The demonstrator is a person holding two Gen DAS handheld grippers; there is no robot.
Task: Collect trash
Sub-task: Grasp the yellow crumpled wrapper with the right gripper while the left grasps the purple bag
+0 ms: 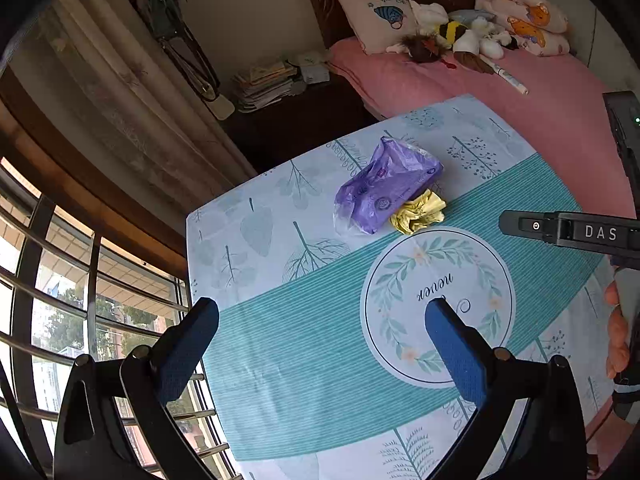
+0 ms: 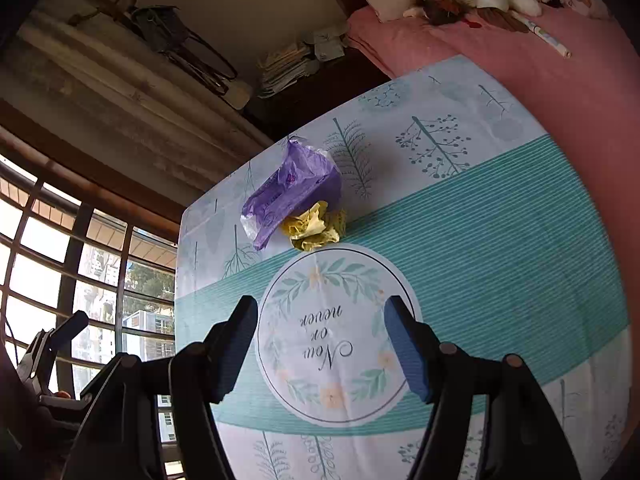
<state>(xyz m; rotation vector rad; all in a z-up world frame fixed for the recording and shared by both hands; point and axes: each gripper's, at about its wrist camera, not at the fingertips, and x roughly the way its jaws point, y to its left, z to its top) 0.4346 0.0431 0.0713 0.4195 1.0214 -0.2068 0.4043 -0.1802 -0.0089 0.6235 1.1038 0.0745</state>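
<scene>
Approaching trash on cloth-covered surface. Both grippers spread, empty: left gripper, right gripper. Crumpled purple plastic wrapper touching crumpled yellow paper ball, far-left part. Advise taking one piece per gripper, pinching bulk, not edges.

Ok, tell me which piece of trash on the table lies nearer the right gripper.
The crumpled yellow paper. It sits at the edge of the printed circle, closer to the open right gripper than the purple plastic wrapper touching it behind.
</scene>
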